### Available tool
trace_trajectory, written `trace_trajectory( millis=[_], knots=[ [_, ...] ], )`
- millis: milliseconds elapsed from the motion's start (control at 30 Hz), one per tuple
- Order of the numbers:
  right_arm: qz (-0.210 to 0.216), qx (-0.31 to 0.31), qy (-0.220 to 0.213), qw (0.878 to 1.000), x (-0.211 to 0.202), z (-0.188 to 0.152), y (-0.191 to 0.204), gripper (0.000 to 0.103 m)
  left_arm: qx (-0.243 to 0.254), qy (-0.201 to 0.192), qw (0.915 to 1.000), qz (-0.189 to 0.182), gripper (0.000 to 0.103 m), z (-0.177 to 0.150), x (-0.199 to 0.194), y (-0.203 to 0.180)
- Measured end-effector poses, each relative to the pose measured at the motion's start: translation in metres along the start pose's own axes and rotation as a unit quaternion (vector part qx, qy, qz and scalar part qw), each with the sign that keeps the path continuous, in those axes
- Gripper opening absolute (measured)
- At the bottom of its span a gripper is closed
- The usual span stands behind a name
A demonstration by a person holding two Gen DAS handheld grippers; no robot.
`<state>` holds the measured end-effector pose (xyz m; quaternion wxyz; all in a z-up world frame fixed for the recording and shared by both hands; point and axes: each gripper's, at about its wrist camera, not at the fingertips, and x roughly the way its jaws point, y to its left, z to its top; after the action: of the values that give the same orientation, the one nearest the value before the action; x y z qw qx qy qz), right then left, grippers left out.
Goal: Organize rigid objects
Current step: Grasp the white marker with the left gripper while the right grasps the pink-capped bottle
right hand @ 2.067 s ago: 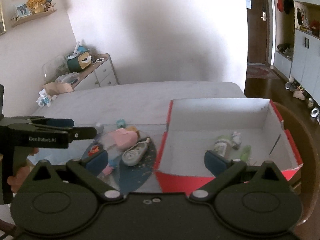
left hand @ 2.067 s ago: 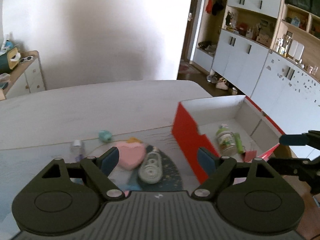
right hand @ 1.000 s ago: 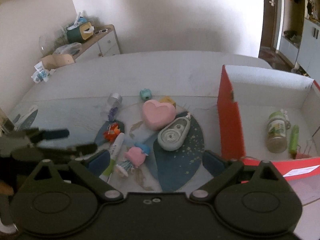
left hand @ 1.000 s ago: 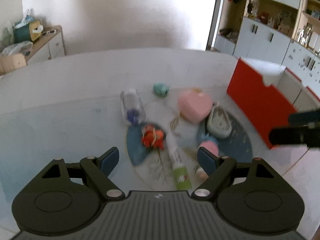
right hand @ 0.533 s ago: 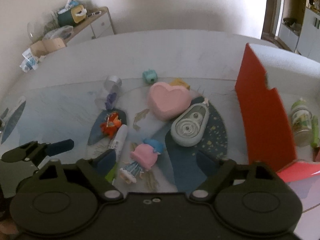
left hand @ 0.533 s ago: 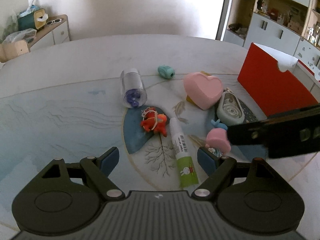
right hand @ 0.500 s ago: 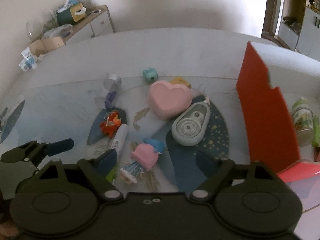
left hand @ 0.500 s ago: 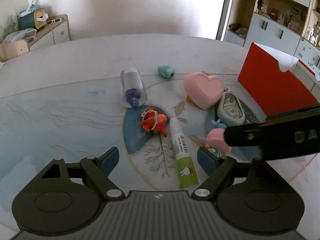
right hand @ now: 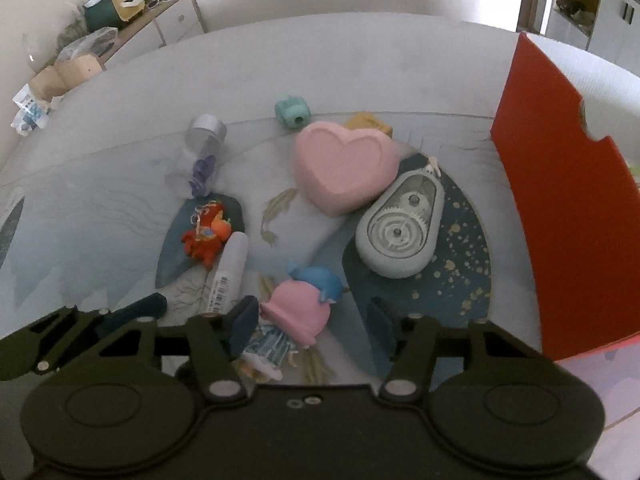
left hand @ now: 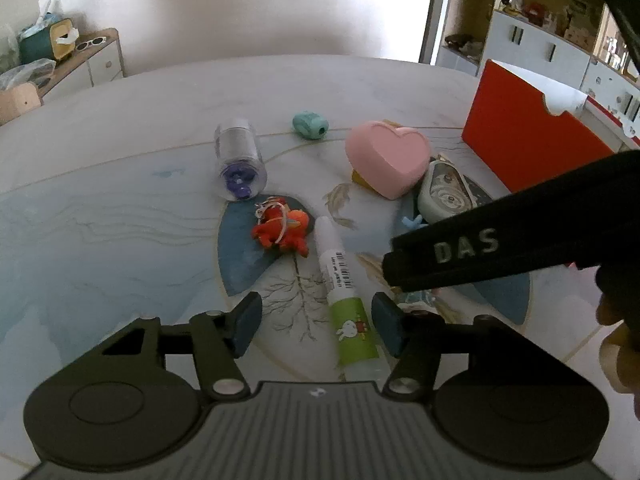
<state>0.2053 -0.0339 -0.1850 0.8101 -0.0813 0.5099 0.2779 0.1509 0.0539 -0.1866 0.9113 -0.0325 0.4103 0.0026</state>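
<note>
Between right gripper (right hand: 308,320) fingers — pink-hatted doll (right hand: 298,314), ungripped

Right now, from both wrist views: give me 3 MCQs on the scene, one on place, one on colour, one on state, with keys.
1. Place: what lies between the open fingers of the left gripper?
A. the glue stick
B. the teal sharpener
C. the clear jar

2. Colour: the heart-shaped box is
A. teal
B. pink
C. red

3. State: the right gripper is
A. shut on the correction tape
B. shut with nothing in it
C. open over the pink-hatted doll

Key: 1 A, the glue stick's green end sits between the blue pads in the left wrist view. 2 B, the box reads pink in both views. 3 C, the pads stand apart with the doll's hat next to the left pad; the tape lies farther off, touching the heart box.
</note>
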Motion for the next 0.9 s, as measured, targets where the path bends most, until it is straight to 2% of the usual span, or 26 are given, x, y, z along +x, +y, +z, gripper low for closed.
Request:
trace_trajectory(
  millis=[133,233,333,400,500,900],
  knots=[
    [-0.004,-0.004,0.005,1.0,0.003,-0.001,0.004,0.056,0.007,-0.003,0.9999,0.006,0.049,0.001,0.001,-0.004],
    [-0.007,-0.006,0.009,1.0,0.004,-0.002,0.004,0.052,0.012,-0.005,0.9999,0.006,0.038,0.001,0.002,-0.006],
    [-0.011,-0.01,0.007,1.0,0.004,-0.002,0.004,0.045,0.019,-0.004,0.9998,0.01,0.033,0.003,0.003,-0.009],
    [-0.006,-0.006,0.006,1.0,0.003,-0.002,0.002,0.037,0.02,-0.004,0.9997,0.012,0.027,0.003,0.003,-0.01],
    [-0.003,-0.005,0.005,1.0,0.002,-0.003,-0.003,0.037,0.025,-0.002,0.9995,0.017,0.018,0.004,0.003,-0.011],
    [-0.008,-0.025,0.0,1.0,-0.019,-0.018,-0.026,0.036,0.003,0.01,0.9999,-0.007,0.017,0.008,-0.004,-0.014]
  ],
)
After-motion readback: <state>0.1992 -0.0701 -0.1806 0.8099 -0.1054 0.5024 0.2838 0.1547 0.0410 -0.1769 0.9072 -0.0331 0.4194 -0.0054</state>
